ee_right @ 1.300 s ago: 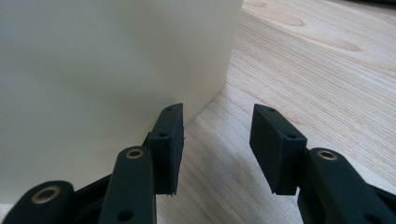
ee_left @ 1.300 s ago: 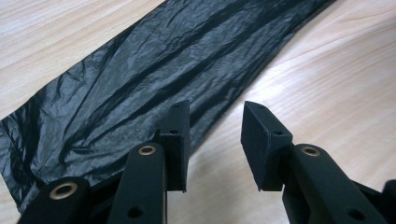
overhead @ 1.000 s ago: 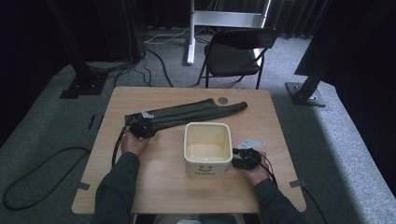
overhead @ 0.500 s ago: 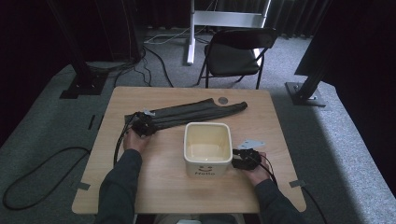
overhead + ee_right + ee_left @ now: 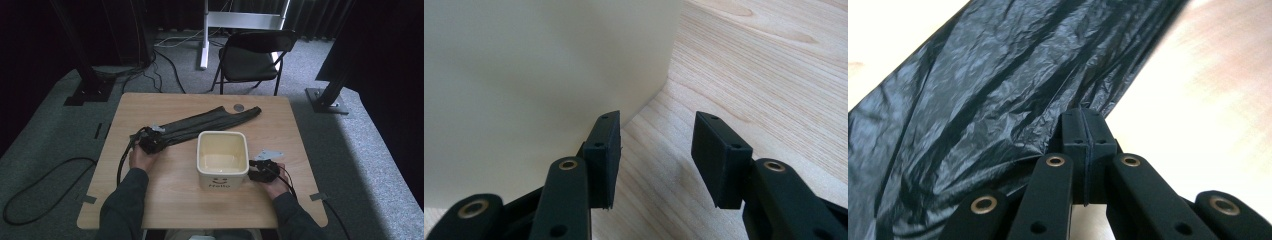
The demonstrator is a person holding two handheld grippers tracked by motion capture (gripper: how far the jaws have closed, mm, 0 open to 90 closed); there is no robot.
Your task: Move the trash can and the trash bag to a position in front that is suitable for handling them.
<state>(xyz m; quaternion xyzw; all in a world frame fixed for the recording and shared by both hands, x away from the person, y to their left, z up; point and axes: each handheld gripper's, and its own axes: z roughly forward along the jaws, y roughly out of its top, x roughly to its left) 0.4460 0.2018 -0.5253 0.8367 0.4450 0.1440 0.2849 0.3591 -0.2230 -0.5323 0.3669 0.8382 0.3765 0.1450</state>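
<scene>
A long black plastic bag point(image 5: 210, 121) lies flattened across the far half of the wooden table point(image 5: 165, 200). My left gripper point(image 5: 156, 141) is at the bag's left end. In the left gripper view its jaws have just been closing and now stand pressed together point(image 5: 1085, 131) on the crinkled edge of the bag point(image 5: 973, 90). A cream square bin point(image 5: 222, 135) with "Hello" on its front stands in the middle. My right gripper point(image 5: 252, 168) rests on the table by the bin's right side, and in the right gripper view it is open point(image 5: 658, 137) beside the bin's wall point(image 5: 534, 75), with nothing between the pads.
A small round disc point(image 5: 239, 107) lies near the table's far edge by the bag's right end. A black folding chair point(image 5: 255, 55) stands beyond the table. Cables point(image 5: 45, 185) trail over the grey floor at the left, and black stand bases point(image 5: 327, 100) flank the table.
The left gripper has shifted slightly at the bag's left end. The right gripper and the bin have stayed where they were.
</scene>
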